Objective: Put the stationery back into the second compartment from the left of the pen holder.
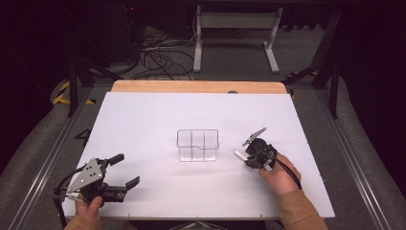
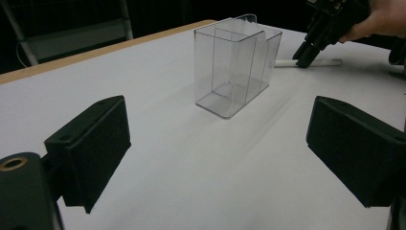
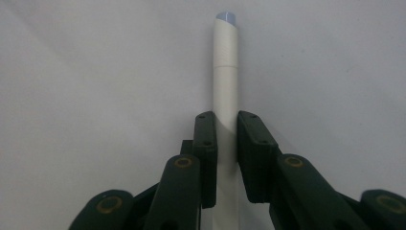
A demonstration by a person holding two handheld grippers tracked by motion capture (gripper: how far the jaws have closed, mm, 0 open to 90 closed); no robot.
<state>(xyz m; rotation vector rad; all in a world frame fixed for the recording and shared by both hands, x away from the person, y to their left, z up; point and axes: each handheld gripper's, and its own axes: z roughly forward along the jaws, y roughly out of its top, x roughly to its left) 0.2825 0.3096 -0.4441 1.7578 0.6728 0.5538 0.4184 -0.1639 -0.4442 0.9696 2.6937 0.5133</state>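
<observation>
A clear plastic box [image 1: 197, 144] [image 2: 234, 62] with inner dividers stands upright at the middle of the white table [image 1: 143, 115]. Just right of it a white pen [image 1: 239, 154] [image 3: 226, 67] with a bluish tip lies flat on the table. My right gripper [image 1: 248, 158] [image 3: 226, 122] points down at the pen and is shut on its barrel, one pad on each side. From the left gripper view the right gripper [image 2: 306, 51] and the pen [image 2: 316, 63] show behind the box. My left gripper [image 1: 128, 168] [image 2: 218, 158] rests open near the front left corner, nothing between its jaws.
A wooden strip [image 1: 191, 86] runs along the table's far edge. Beyond it the floor holds tangled cables [image 1: 160, 55] and a white desk frame [image 1: 234, 33]. Metal rails [image 1: 48, 153] flank the table on both sides.
</observation>
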